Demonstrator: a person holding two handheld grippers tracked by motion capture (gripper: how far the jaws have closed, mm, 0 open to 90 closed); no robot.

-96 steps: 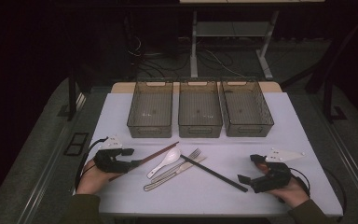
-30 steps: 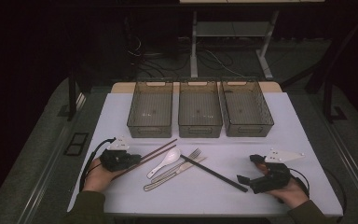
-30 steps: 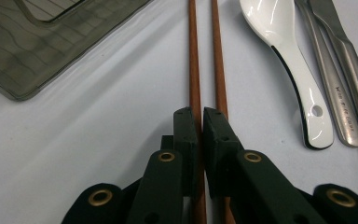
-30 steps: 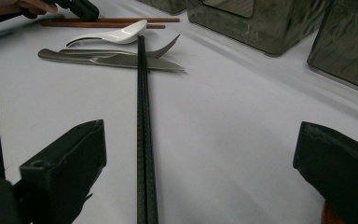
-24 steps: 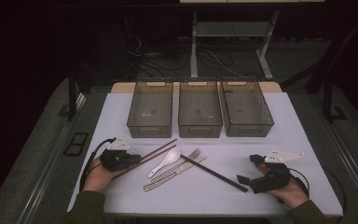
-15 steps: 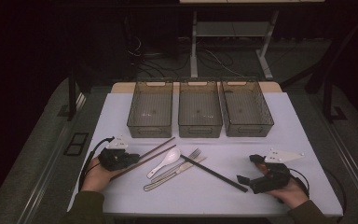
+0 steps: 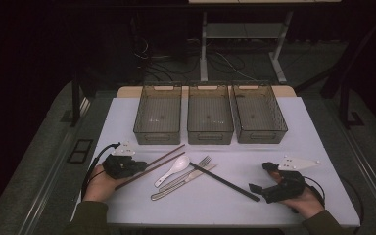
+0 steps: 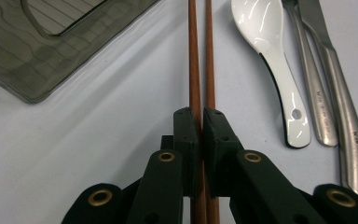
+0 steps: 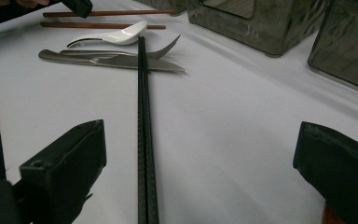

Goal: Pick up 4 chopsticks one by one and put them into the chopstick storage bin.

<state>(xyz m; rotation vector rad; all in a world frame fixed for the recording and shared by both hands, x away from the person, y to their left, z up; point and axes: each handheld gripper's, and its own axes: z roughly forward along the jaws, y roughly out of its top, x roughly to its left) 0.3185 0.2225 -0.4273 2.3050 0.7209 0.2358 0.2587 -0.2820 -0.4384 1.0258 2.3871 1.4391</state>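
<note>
My left gripper (image 7: 136,165) (image 8: 199,114) is shut on a brown chopstick (image 8: 194,60) (image 7: 164,155) at the table's left. A second brown chopstick (image 8: 209,56) (image 7: 152,170) runs alongside it and passes under the right jaw. To their right lie a white spoon (image 7: 174,171) (image 8: 270,46), a fork (image 7: 196,169) (image 8: 307,93) and a knife (image 7: 176,188) (image 8: 345,116). My right gripper (image 7: 260,177) (image 9: 200,163) rests open at the near end of a pair of black chopsticks (image 7: 225,182) (image 9: 142,140), which lie between its jaws, untouched.
Three empty smoky plastic bins (image 7: 157,136) (image 7: 209,137) (image 7: 262,137) stand side by side at the back of the white table (image 7: 298,127). A corner of the left bin (image 8: 37,70) is close to the held chopstick. Two bins (image 9: 261,32) rise ahead of the right gripper.
The left gripper has edged slightly away from me with the brown chopstick in its jaws. The right gripper and the rest of the cutlery have not moved.
</note>
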